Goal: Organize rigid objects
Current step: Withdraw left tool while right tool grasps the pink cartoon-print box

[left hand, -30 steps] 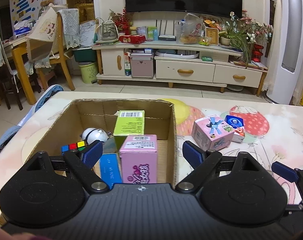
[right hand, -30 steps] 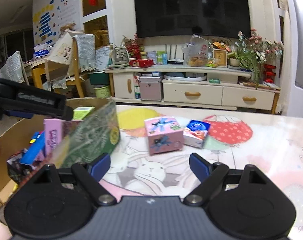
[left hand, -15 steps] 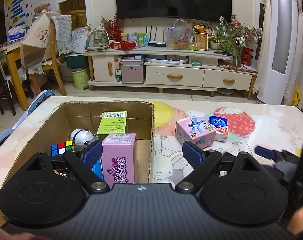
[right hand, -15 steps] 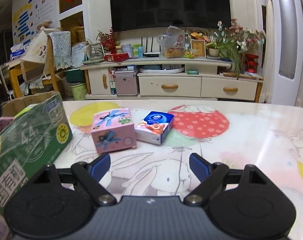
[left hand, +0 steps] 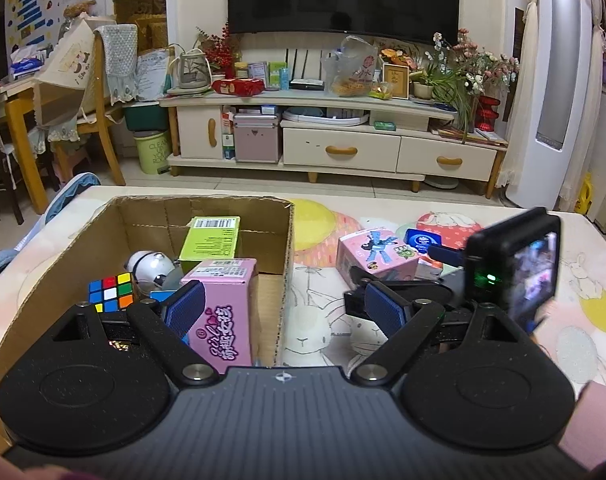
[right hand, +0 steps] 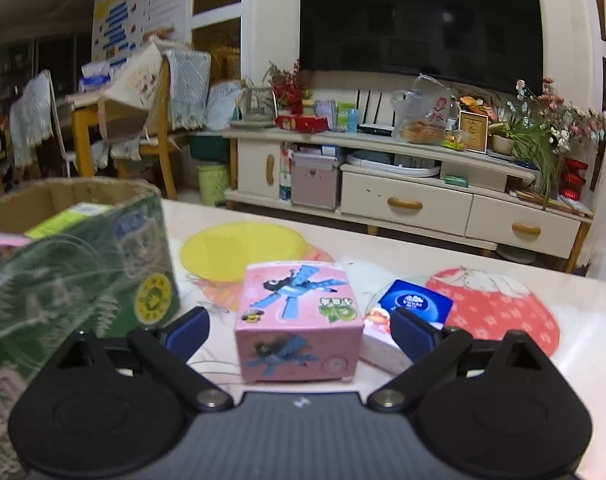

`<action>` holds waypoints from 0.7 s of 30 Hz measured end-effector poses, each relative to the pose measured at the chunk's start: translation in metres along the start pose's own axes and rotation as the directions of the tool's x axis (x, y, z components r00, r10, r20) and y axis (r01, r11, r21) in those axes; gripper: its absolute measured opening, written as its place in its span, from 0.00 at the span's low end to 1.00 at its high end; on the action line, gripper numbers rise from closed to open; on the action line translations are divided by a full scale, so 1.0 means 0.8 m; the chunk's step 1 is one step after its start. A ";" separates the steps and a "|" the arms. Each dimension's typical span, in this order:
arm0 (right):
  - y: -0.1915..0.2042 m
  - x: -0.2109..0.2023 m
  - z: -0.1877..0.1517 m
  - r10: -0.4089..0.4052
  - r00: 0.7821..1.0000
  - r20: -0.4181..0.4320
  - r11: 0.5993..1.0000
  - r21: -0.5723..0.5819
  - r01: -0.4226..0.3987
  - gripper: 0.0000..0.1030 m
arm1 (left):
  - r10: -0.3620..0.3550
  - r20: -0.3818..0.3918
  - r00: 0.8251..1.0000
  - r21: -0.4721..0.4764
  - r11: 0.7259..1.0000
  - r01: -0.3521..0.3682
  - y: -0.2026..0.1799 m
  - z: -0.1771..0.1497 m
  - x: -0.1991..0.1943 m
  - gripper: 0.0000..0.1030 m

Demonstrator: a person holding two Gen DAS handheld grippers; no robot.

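A cardboard box [left hand: 287, 240] stands on the table's left. It holds a tall pink carton [left hand: 227, 312], a green carton [left hand: 211, 238], a Rubik's cube [left hand: 111, 292] and a white round toy [left hand: 151, 266]. My left gripper [left hand: 283, 308] is open and empty above the box's right wall. My right gripper [right hand: 299, 330] is open, its fingers on either side of a pink cube box [right hand: 299, 328], which also shows in the left wrist view [left hand: 377, 252]. A blue-and-white tissue pack [right hand: 407, 312] lies just right of it.
The box's green printed outer wall [right hand: 75, 276] is close on the left of the right gripper. The table has a cartoon-print cover [right hand: 503, 312]. A TV stand [left hand: 343, 136] and chairs stand beyond the table's far edge.
My right gripper has moved forward and down, so the pink cube box now lies between its fingers. It has come into the left wrist view. My left gripper has drifted slightly back.
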State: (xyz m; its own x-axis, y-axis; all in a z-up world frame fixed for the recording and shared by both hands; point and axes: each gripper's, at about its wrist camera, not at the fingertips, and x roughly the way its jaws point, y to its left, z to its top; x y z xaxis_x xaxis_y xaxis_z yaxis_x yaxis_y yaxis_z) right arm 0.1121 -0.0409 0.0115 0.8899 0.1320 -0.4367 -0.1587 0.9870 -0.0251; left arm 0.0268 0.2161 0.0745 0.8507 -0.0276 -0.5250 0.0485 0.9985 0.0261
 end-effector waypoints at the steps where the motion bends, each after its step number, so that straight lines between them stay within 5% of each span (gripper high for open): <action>1: -0.001 0.003 0.000 0.007 1.000 -0.001 1.000 -0.001 -0.007 0.94 | -0.001 0.000 1.000 0.002 1.000 0.001 -0.002 0.000 0.000 1.00; 4: -0.003 0.010 0.000 0.012 1.000 -0.021 1.000 0.002 -0.012 0.91 | -0.004 -0.002 1.000 0.006 1.000 0.004 -0.004 -0.002 0.001 1.00; 8: -0.005 0.012 -0.001 0.034 0.999 -0.028 0.999 0.009 -0.034 0.69 | -0.007 -0.006 1.000 0.005 1.000 0.007 -0.006 -0.003 0.003 1.00; 21: -0.051 -0.079 -0.035 -0.066 0.998 0.005 0.997 0.030 0.065 0.68 | -0.051 0.030 0.998 0.030 0.998 0.051 -0.028 -0.004 0.003 1.00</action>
State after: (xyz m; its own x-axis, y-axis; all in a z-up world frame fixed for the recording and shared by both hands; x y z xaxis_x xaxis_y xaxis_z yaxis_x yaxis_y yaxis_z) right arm 0.0504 -0.0923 0.0150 0.9004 0.0673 -0.4297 -0.0871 0.9959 -0.0264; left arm 0.0258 0.1936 0.0698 0.8622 -0.0803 -0.5002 0.1071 0.9939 0.0251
